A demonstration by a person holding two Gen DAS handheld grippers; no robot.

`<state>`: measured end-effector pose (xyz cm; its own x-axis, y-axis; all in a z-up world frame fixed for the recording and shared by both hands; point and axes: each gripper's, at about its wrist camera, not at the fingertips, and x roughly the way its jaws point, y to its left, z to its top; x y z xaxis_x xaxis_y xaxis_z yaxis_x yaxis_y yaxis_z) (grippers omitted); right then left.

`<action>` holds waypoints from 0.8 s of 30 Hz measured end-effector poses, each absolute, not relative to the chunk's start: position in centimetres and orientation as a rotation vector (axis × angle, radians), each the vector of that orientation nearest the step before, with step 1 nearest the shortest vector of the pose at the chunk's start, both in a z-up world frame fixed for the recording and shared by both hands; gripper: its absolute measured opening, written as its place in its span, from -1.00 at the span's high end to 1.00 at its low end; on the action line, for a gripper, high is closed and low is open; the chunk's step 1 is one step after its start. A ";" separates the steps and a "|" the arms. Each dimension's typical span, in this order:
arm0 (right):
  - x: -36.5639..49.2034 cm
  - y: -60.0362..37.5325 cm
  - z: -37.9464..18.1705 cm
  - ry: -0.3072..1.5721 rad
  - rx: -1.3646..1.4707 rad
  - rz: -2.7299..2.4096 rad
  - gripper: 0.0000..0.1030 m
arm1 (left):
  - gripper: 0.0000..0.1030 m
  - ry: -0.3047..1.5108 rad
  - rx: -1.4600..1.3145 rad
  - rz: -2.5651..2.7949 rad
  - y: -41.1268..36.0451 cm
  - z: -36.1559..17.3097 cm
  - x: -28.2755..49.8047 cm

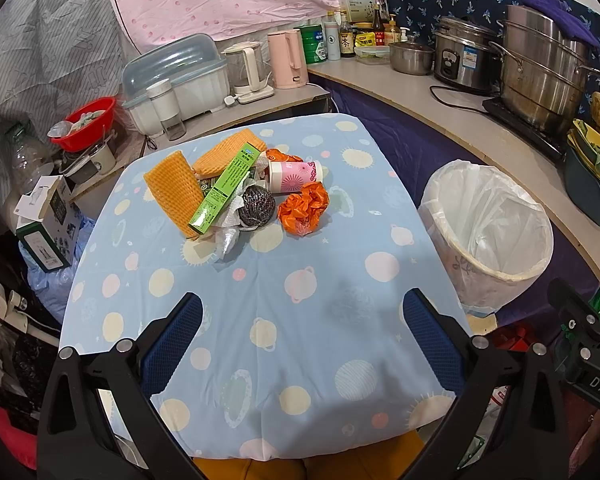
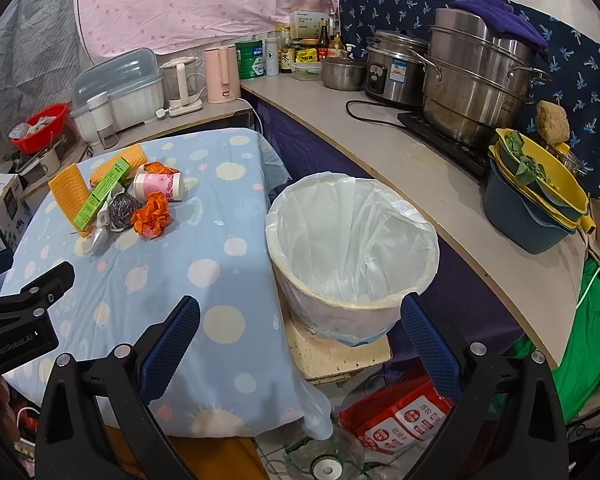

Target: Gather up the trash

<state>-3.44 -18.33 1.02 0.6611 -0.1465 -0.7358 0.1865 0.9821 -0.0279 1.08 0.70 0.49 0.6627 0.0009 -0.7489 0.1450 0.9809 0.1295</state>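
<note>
A pile of trash lies on the far part of the blue patterned table (image 1: 300, 340): two orange sponge cloths (image 1: 174, 192), a green box (image 1: 224, 188), a steel scourer (image 1: 256, 204), a pink paper cup (image 1: 296, 176) on its side, crumpled orange plastic (image 1: 304, 208) and crumpled paper. The pile also shows in the right wrist view, with the orange plastic (image 2: 152, 216) nearest. A white-lined trash bin (image 2: 352, 252) stands right of the table, also in the left wrist view (image 1: 488, 232). My left gripper (image 1: 302, 336) is open and empty over the table's near half. My right gripper (image 2: 300, 340) is open and empty, in front of the bin.
A curved counter (image 2: 420, 168) right of the bin holds steel pots, a rice cooker, bottles and stacked yellow and blue basins (image 2: 540, 196). A back shelf holds kettles and a dish box (image 1: 180, 76). Red packets (image 2: 400, 416) and clutter lie on the floor.
</note>
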 end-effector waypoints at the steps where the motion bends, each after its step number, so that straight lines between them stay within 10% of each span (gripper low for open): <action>1: -3.5 -18.3 1.0 0.827 0.052 -0.189 -0.87 | -0.86 0.844 0.184 -0.081 0.7 0.5 1.1; 24: 0.2 -16.0 -0.1 0.826 0.056 -0.178 -0.87 | -0.86 0.878 0.113 -0.071 3.4 -1.3 4.3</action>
